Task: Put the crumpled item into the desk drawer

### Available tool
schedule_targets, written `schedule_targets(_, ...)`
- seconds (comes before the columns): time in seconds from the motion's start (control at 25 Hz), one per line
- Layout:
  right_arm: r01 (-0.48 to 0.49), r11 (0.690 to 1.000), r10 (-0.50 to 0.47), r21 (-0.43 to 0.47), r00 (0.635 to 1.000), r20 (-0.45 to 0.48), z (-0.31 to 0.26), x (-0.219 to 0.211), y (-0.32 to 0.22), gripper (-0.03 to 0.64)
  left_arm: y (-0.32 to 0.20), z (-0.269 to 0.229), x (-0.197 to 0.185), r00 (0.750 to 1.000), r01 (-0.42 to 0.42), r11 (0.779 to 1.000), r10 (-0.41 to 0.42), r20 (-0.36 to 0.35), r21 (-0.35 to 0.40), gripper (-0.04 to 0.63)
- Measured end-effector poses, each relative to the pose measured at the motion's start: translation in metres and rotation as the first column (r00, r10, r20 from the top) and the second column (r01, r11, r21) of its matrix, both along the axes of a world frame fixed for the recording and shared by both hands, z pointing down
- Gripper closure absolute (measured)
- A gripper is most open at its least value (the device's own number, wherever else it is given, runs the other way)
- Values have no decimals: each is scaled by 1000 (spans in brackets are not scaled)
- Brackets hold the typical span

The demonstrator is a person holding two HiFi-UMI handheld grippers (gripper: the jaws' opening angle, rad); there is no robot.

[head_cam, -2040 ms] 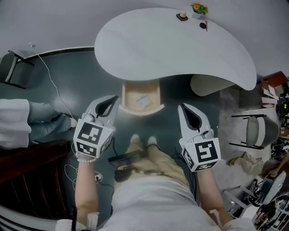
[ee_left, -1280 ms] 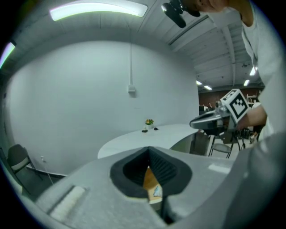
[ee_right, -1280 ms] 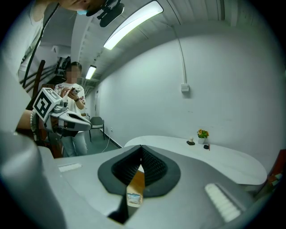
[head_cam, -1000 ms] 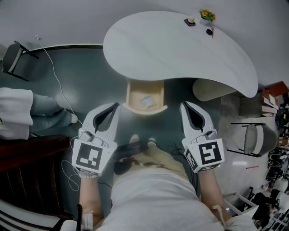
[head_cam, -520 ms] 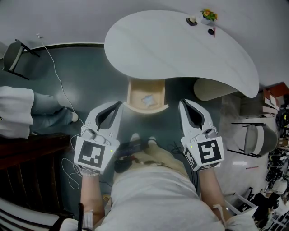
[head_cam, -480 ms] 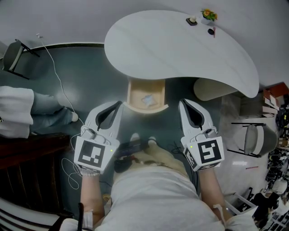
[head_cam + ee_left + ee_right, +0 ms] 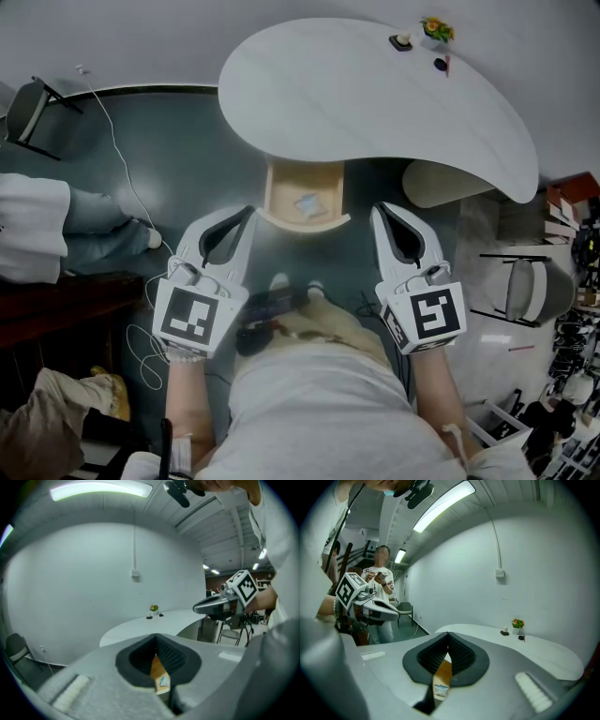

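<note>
Head view: above, facing steeply down over desk (image 7: 375, 103) and open drawer (image 7: 281, 210). Gripper views: low, side by side, facing far along their jaws. Shared by all three: desk, drawer.

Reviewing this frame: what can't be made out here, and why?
- Crumpled item in the drawer: head view, too small to identify; both gripper views, the jaws cover all but a sliver.
- Drawer's back: head view, hidden under the desk.
- Small objects at the desk's far end: head view, too small to name.
</note>
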State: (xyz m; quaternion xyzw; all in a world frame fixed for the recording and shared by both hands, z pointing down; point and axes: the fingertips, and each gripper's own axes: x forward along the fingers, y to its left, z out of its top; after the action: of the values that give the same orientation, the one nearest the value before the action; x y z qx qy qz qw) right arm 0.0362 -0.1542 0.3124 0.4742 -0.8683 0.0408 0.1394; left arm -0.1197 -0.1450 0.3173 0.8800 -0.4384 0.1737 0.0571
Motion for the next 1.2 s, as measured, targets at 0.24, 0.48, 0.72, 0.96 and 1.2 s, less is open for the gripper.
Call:
schedule_targets(0.24,1,1000,-1,2,1000,-4,-1,-1,0,615,0,0,0,1000,-5,1000,5,2,6,598)
schedule_targets(0.48,0,1000,0,3,1000,-10,-1,-1,0,615,0,0,0,1000,-2,1000,2,-2,-3,598)
schedule_targets(0.72,-2,1000,2,3,1000,-10,-1,0,0,615,-1,-1,1,1000,-17,1000,17,10,21,598)
schedule_targets(0.96,-4,1000,4,1,1000,-11,-2,0,0,615,-1,0,1,1000,-18,1000,18,10,12,598)
schedule_targets(1.2,-6,1000,6,-4,1000,-15,0,0,0,615,-1,1,2,1000,-15,1000,15,3,-5,598)
